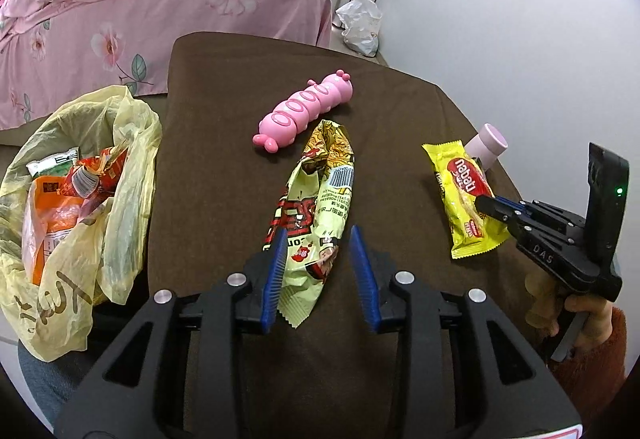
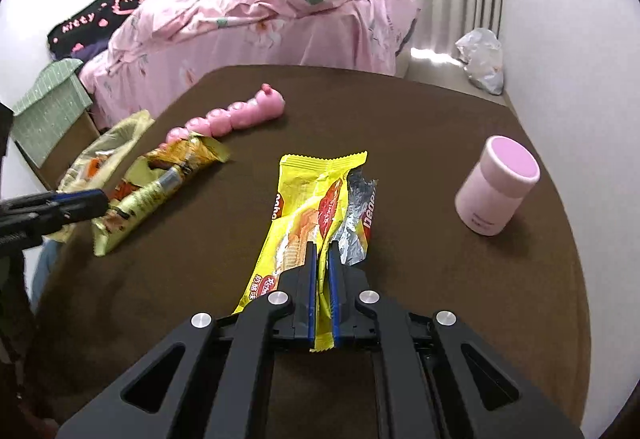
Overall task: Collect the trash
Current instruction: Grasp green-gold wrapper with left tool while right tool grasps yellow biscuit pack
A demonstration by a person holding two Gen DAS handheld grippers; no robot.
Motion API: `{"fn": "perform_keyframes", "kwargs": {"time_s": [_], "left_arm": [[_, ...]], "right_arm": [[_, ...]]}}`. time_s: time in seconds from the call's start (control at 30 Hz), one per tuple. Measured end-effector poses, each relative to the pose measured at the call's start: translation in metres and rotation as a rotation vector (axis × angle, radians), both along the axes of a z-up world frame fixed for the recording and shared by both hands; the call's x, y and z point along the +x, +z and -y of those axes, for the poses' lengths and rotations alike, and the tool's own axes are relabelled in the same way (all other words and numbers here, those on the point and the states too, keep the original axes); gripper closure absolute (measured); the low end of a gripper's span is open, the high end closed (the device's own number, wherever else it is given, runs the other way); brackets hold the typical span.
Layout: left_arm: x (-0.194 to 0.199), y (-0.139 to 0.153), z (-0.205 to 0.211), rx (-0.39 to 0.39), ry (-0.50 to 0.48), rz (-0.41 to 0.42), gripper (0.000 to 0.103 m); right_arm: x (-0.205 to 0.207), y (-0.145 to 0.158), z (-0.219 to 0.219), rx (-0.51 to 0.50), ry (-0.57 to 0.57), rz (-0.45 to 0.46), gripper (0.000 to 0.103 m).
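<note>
While the right claw (image 2: 322, 251) is clamped on the near end of the yellow wafer wrapper (image 2: 316, 199), its blue pads hide the strip of foil between them, and the wrapper's near tail pokes out below the jaws. That wrapper is torn along its right side, showing silver lining, and the print there is upside down and only partly readable. From the left wrist view the same claw (image 1: 486, 205) comes in from the right edge, held by a hand (image 1: 576, 319) in an orange sleeve that the frame cuts off.

The left claw (image 1: 318, 245) stands part open astride the near half of the pale green snack wrapper (image 1: 312, 207), which lies on the brown tabletop (image 1: 224, 143); the left pad seems to touch the wrapper's edge, the right pad stands clear of it. Whether the left pad truly presses cannot be told.

At the left edge a yellow plastic bag (image 1: 120, 143) hangs open with several wrappers inside, crumpled together and hard to separate; its lower part runs behind the claw's body. Farther back lies a pink caterpillar toy (image 1: 304, 111), and at the right a pink cup (image 2: 496, 185), which the left view shows mostly hidden behind the yellow wafer wrapper. Beyond the tabletop are a bed with pink floral covers (image 2: 280, 11) and a crumpled clear bag (image 2: 482, 59) by the wall.
</note>
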State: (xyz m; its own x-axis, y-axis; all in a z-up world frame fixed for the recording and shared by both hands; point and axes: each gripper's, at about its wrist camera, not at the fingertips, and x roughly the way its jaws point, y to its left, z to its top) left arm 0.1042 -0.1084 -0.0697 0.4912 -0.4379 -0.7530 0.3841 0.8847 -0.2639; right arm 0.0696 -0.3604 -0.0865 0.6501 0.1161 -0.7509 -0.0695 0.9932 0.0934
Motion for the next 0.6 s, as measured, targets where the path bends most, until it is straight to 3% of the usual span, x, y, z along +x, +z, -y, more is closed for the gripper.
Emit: {"fn": "perform_keyframes", "kwargs": {"time_s": [0.07, 0.1, 0.23, 0.33, 0.5, 0.6], "left_arm": [[0.000, 0.000, 0.000, 0.001, 0.000, 0.000, 0.071], [0.000, 0.001, 0.000, 0.003, 0.001, 0.002, 0.071], [0.000, 0.002, -0.003, 0.001, 0.008, 0.009, 0.071], [0.001, 0.002, -0.005, -0.007, 0.013, 0.009, 0.071], [0.000, 0.002, -0.007, -0.007, 0.016, 0.009, 0.071], [0.001, 0.003, -0.011, -0.013, 0.024, 0.013, 0.071]], "right_arm": [[-0.002, -0.004, 0.004, 0.052, 0.001, -0.004, 0.056], [-0.004, -0.005, 0.006, 0.080, 0.006, 0.008, 0.053], [-0.009, -0.012, 0.010, 0.093, -0.066, -0.018, 0.053], [-0.011, -0.018, 0.013, 0.198, -0.138, -0.029, 0.053], [-0.004, -0.025, -0.010, 0.199, -0.123, -0.047, 0.053], [-0.005, -0.023, -0.023, 0.131, -0.074, -0.027, 0.068]]}}
